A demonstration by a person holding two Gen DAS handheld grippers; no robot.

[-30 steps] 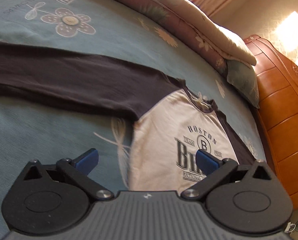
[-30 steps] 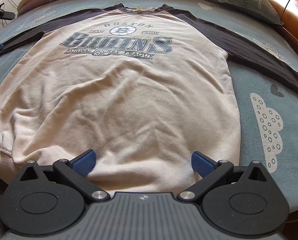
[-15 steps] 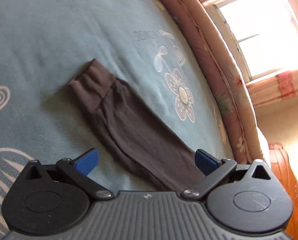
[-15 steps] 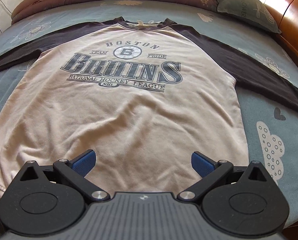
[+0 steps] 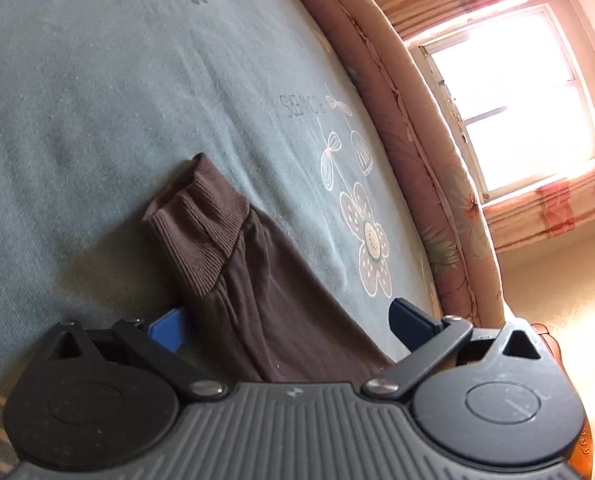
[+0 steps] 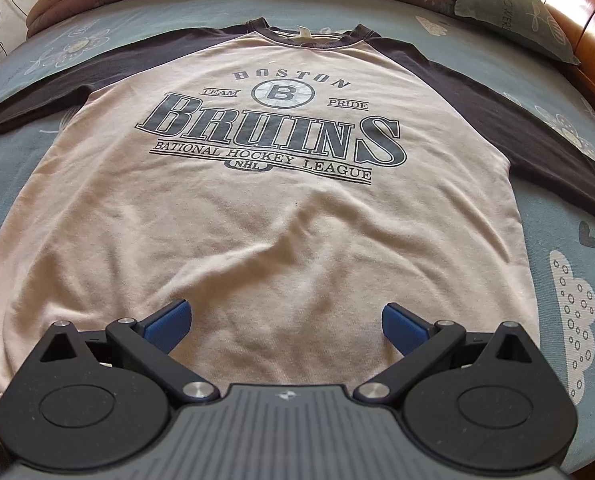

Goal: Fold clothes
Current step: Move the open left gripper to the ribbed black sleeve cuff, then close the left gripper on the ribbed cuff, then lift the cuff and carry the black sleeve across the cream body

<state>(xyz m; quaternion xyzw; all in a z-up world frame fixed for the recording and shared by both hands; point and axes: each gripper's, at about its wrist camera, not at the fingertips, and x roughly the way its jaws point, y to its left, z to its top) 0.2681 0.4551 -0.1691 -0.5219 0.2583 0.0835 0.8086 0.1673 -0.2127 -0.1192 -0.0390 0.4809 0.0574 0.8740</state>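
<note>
Your left gripper [image 5: 285, 326] is spread wide, straddling the dark sleeve [image 5: 281, 320] just behind its ribbed cuff [image 5: 201, 220]; clamp both layers squarely. Your right gripper [image 6: 283, 322] hangs released over the hem of the Bruins sweatshirt [image 6: 265, 208], spread flat on the bedsheet [image 6: 569, 208].

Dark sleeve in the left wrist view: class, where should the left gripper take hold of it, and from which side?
Probably just behind the ribbed cuff of the dark sleeve. It lies flat on the bedsheet, running lengthwise between the open fingers of the left gripper. So come down from above, one finger at each long edge, and close across its width.
</note>
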